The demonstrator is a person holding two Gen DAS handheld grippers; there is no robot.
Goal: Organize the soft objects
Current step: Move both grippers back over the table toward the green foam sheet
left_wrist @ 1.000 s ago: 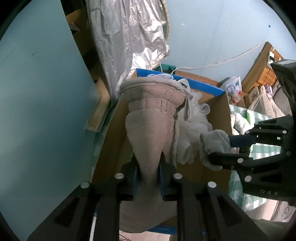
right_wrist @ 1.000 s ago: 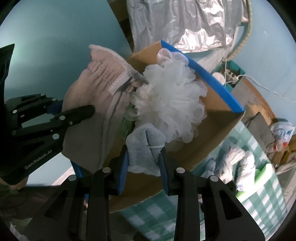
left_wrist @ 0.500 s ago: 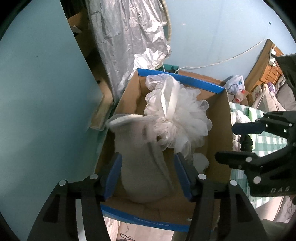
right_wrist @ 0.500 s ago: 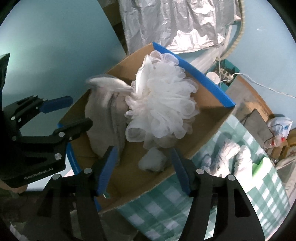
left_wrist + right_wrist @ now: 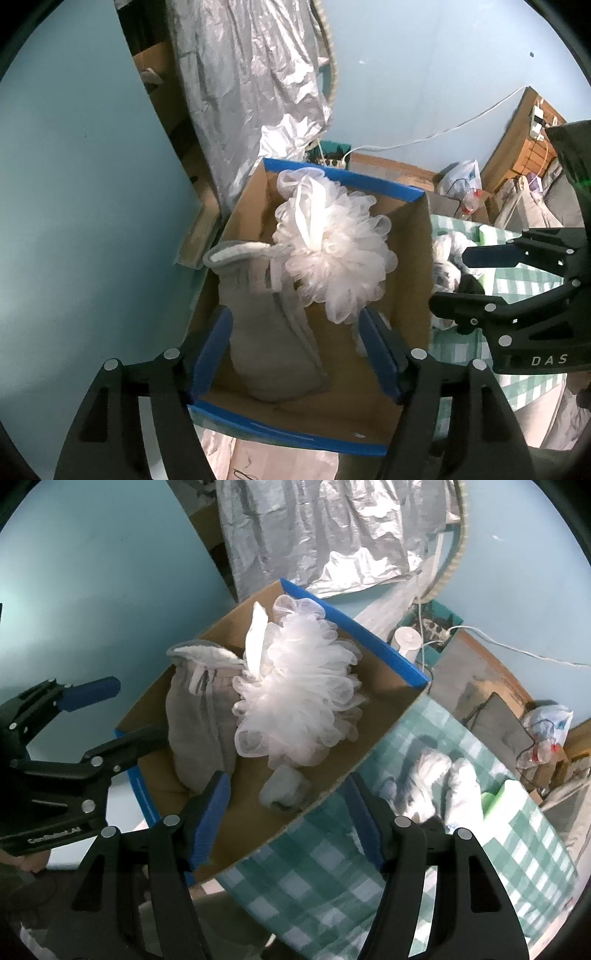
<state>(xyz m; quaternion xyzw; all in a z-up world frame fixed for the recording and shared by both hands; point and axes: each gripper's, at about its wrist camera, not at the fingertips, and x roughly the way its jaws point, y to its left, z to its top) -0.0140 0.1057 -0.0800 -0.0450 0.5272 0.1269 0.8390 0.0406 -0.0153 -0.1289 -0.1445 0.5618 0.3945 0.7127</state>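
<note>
A cardboard box (image 5: 343, 181) with blue rims holds a beige towel mitt (image 5: 266, 325), a white mesh bath pouf (image 5: 332, 251) and a small grey cloth (image 5: 284, 790). My left gripper (image 5: 293, 317) hovers above the near end of the box. Its jaws are opening, and the mitt lies free below them, untouched by the pads. My right gripper (image 5: 287, 781) stands open over the box's right wall, above the grey cloth, which lies loose on the box floor. Each gripper shows in the other's view: the left gripper (image 5: 129, 710) and the right gripper (image 5: 452, 277).
A green checked cloth (image 5: 332, 867) covers the surface right of the box, with white soft items (image 5: 443, 786) and a green sponge (image 5: 506, 794) on it. A silver foil sheet (image 5: 251, 74) hangs behind the box. A teal wall panel (image 5: 92, 184) stands to the left.
Both grippers opened and rose. The left one let go of the mitt and the right one let go of the grey cloth; both dropped into the box beside the pouf.
</note>
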